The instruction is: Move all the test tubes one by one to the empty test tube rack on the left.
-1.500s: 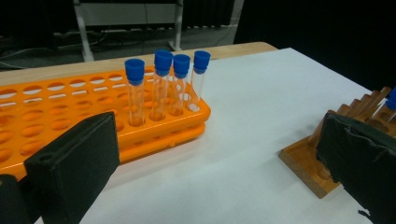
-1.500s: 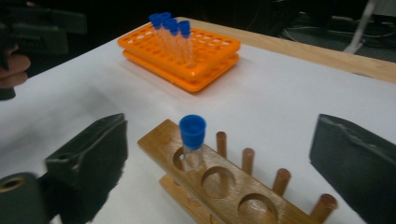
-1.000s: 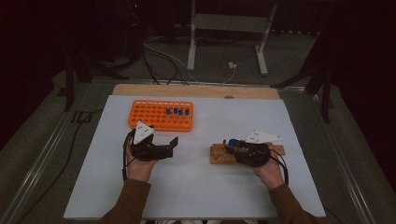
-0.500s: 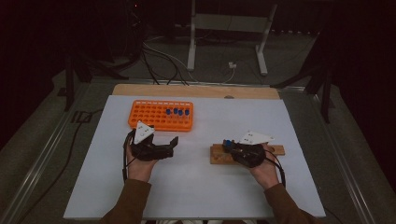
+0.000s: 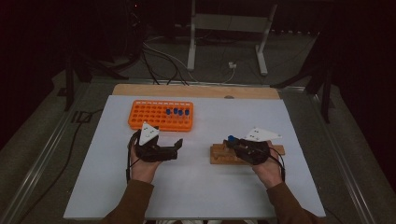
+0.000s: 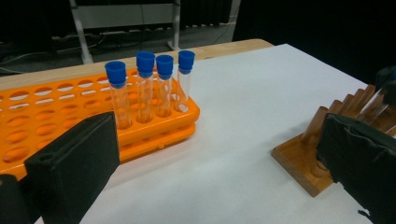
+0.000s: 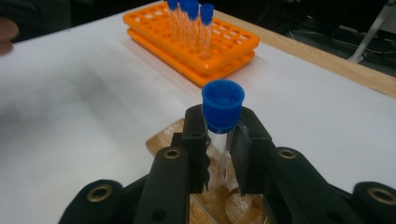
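White table [image 5: 201,196], dark room: capped test tube [image 7: 222,121] clamped by right gripper [image 7: 219,144] over wooden rack [image 5: 219,156].
Risks snagging on that rack if lifted tilted; left gripper [image 5: 175,148] wide, empty, beside orange rack [image 5: 140,114].

Overall light: dim; dark surroundings, white rectangular tabletop [image 5: 201,186] brightest, lit from above.
Shadows: soft, faint.
Focus: black padded jaws blurred up close; orange plastic tube rack [image 7: 196,42] soft in right gripper view.
Grain: noticeable in high view.

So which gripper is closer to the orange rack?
Left. The left gripper hovers just in front of the orange rack; the right gripper is off to the side, over the wooden stand.
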The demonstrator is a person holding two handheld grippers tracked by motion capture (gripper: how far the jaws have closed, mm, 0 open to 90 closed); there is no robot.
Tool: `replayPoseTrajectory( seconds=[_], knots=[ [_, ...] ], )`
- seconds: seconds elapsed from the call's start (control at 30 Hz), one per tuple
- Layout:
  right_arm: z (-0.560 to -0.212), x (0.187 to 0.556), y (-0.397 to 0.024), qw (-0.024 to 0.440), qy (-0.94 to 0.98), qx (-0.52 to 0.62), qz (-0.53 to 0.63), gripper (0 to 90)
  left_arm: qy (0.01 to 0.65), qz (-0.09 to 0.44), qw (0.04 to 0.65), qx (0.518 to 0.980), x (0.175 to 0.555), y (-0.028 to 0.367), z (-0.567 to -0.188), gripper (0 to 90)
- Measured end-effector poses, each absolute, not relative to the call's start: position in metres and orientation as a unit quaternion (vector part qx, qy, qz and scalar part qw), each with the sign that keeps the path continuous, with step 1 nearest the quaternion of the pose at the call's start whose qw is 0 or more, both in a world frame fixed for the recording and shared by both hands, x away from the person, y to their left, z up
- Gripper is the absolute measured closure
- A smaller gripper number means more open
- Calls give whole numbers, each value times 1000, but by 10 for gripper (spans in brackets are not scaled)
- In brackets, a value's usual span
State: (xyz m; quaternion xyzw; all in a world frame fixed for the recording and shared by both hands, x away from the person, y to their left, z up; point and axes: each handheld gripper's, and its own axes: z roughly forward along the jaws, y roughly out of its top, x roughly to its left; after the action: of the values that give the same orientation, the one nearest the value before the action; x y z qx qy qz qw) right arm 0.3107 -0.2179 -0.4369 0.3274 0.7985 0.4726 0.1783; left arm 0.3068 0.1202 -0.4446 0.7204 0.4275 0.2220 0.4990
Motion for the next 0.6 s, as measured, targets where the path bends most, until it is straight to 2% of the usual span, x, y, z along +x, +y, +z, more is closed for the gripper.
replayPoseTrajectory(
  seconds=[0.6],
  knots=[
    [-399,304,-232,200,776,324,504,770,416,222,498,728,303,111,-444,8]
  ],
)
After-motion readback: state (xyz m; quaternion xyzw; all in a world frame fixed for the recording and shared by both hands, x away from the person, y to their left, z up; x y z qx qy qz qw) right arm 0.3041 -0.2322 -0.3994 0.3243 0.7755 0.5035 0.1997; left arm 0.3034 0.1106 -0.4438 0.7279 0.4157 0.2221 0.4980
